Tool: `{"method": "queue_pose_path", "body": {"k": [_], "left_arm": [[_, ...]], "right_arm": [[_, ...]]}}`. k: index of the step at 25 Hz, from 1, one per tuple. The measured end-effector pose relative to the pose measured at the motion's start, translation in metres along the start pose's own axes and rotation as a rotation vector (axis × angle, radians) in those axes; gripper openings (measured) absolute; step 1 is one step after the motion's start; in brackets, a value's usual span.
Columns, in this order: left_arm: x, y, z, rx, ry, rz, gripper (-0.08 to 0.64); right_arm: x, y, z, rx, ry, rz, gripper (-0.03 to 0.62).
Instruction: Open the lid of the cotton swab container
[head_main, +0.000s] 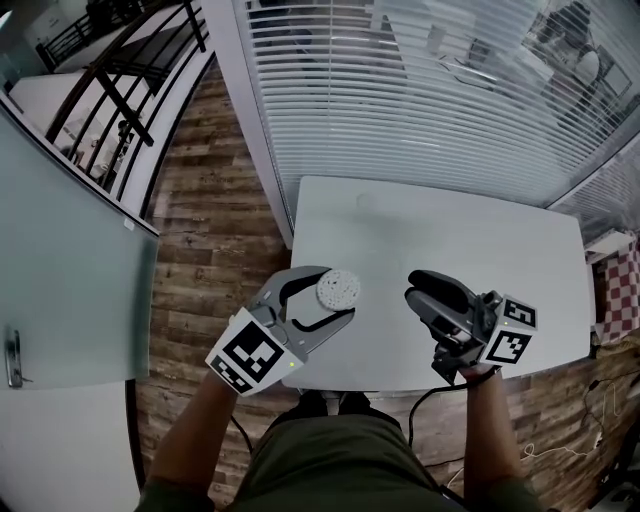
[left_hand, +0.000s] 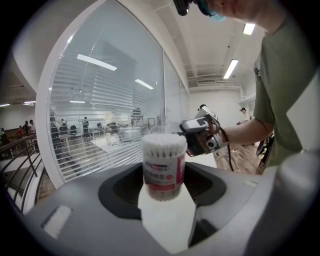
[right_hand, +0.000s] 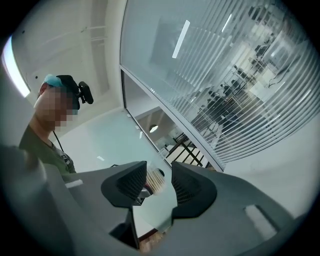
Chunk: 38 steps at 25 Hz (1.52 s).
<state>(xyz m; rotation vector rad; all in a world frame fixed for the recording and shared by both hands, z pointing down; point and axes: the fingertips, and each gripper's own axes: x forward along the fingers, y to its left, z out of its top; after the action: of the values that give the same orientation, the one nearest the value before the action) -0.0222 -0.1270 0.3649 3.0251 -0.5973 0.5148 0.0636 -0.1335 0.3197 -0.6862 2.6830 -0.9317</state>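
My left gripper (head_main: 336, 297) is shut on the cotton swab container (head_main: 338, 289) and holds it over the white table's (head_main: 430, 230) front edge. In the left gripper view the container (left_hand: 164, 167) stands upright between the jaws, with a pink label and bare white swab tips on top. No lid sits on it. My right gripper (head_main: 418, 292) hangs to its right at the same height, jaws pointing at it. A faint clear lid (left_hand: 163, 131) shows at the right gripper (left_hand: 199, 136), which seems closed on it. Through the right gripper (right_hand: 160, 172) jaws I see the swabs (right_hand: 154, 181).
Behind the table runs a glass wall with white blinds (head_main: 420, 90). Wooden floor (head_main: 210, 230) and a glass door (head_main: 70, 270) lie to the left. A faint round mark (head_main: 365, 203) shows on the far part of the table.
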Motion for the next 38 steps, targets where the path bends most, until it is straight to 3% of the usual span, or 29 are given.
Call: {"method": "queue_pose_path", "body": {"k": [3,6,11,18,38], "left_arm": [[-0.002,0.001,0.004,0.005,-0.005,0.007,0.256],[-0.003,0.001,0.007,0.009,-0.008,0.013,0.256],[-0.002,-0.002,0.010,0.015,-0.008,0.015,0.256],[0.005,-0.003,0.012,0.012,-0.001,0.011,0.256],[0.014,-0.002,0.008,-0.011,0.005,0.021,0.256]], "right_arm": [[-0.005,0.000,0.002,-0.001,-0.016,-0.013,0.164],[-0.009,0.000,0.003,-0.003,-0.034,-0.036,0.110],[-0.013,0.001,0.003,-0.012,-0.035,-0.052,0.107],[-0.013,-0.008,-0.001,-0.011,-0.024,-0.098,0.012],[-0.006,-0.023,-0.024,0.001,0.069,-0.134,0.009]]}}
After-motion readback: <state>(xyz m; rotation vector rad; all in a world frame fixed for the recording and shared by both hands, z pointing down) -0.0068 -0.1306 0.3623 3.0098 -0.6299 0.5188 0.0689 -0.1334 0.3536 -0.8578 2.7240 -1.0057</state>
